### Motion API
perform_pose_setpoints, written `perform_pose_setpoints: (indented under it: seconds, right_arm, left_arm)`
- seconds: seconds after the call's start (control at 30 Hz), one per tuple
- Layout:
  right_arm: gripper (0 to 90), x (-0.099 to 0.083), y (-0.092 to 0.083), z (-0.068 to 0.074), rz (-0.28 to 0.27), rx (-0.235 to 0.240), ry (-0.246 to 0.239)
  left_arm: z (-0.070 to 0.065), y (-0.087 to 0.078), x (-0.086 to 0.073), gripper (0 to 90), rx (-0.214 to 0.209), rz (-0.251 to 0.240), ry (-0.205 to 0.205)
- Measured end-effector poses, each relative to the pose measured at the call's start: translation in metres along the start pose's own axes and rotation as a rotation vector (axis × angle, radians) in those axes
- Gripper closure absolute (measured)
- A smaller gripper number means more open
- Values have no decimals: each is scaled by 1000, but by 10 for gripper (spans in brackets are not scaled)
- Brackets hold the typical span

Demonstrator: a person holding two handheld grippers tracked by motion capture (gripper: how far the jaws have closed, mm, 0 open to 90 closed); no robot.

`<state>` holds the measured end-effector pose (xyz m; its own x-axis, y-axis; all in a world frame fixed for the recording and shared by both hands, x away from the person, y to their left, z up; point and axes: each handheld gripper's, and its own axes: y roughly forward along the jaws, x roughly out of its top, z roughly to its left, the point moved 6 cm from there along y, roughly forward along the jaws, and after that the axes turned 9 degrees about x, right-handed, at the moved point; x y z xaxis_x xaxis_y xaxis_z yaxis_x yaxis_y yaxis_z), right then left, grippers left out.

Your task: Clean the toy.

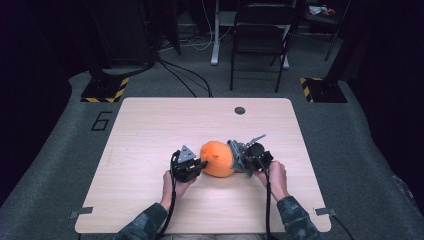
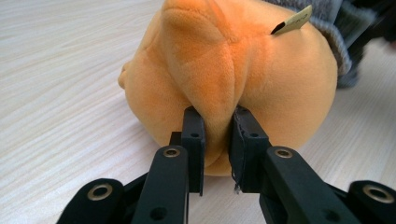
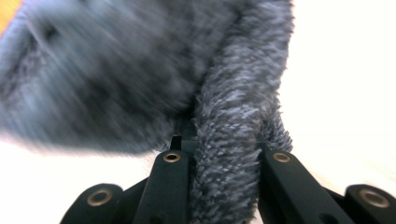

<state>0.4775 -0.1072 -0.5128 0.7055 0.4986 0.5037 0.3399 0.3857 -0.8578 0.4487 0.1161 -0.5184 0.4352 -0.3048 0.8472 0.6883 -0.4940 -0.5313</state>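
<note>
A pale wooden table (image 1: 150, 135) stands on a grey carpet, with a dark folding chair (image 1: 260, 35) behind its far edge and a small dark round spot (image 1: 240, 110) near that edge. At the left, the left hand (image 1: 176, 186) holds the left gripper (image 1: 201, 163), which points to the right at an orange plush toy (image 1: 218, 158) that lies on the table between the two grippers. In the left gripper view the two black jaws are clamped on a soft fold of the orange plush toy (image 2: 224, 79): the fold is pinched between the fingers (image 2: 194, 135), and the rest of the round body bulges just beyond and above the fingertips. A small tan tag (image 2: 294, 21) sticks out of the top of the toy, farther away from the fingers. At the right side of the toy there is a grey fuzzy part (image 1: 235, 152), and the right gripper (image 1: 241, 159), held by the right hand (image 1: 274, 177), meets it there. In the right gripper view the jaws are closed on a strip of this grey fuzzy part (image 3: 229, 140), which runs up between the fingers, while more grey fur, blurred, hangs just beyond the fingertips to the left.
</note>
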Motion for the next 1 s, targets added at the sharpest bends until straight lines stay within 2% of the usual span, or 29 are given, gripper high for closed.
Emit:
perform_pose_setpoints:
  seconds: [0.03,0.1,0.17,0.2,0.27,0.33,0.37,0.5,0.53,0.57,0.67,0.77,0.9,1.0]
  right_arm:
    - [776,4,-11,2,-41,19,7]
    - [775,14,-31,9,-111,49,-12]
    - [775,21,-39,22,-145,78,-41]
    - [775,24,-38,28,-148,91,-55]
    - [775,25,-26,38,-112,96,-83]
    - [777,25,-15,40,-93,68,-96]
    - [777,25,-13,40,-97,65,-87]
    - [776,25,-15,37,-105,84,-77]
    - [776,26,-14,38,-115,87,-71]
    - [777,26,-14,37,-117,79,-70]
    - [776,25,-14,38,-112,102,-70]
    - [777,23,-13,36,-114,97,-68]
    - [776,22,-14,31,-122,119,-50]
    - [776,24,-17,31,-132,106,-57]
  left_arm:
    - [0,0,0,769,-6,6,-1]
    - [0,1,0,768,0,-3,-2]
    - [1,1,1,766,4,-4,7]
    - [1,1,1,762,0,-3,-2]
    - [1,1,0,740,6,-5,-7]
    - [2,-1,1,651,4,-5,-18]
    - [2,-3,1,607,23,-19,-21]
    - [-7,-14,0,471,59,-48,51]
    - [-11,-15,1,451,60,-58,57]
    - [-15,-15,1,428,61,-58,78]
    - [-24,-5,0,375,74,-49,105]
    - [-26,3,1,416,95,-58,111]
    - [-25,5,1,624,108,-70,133]
    - [-23,3,3,717,109,-87,125]
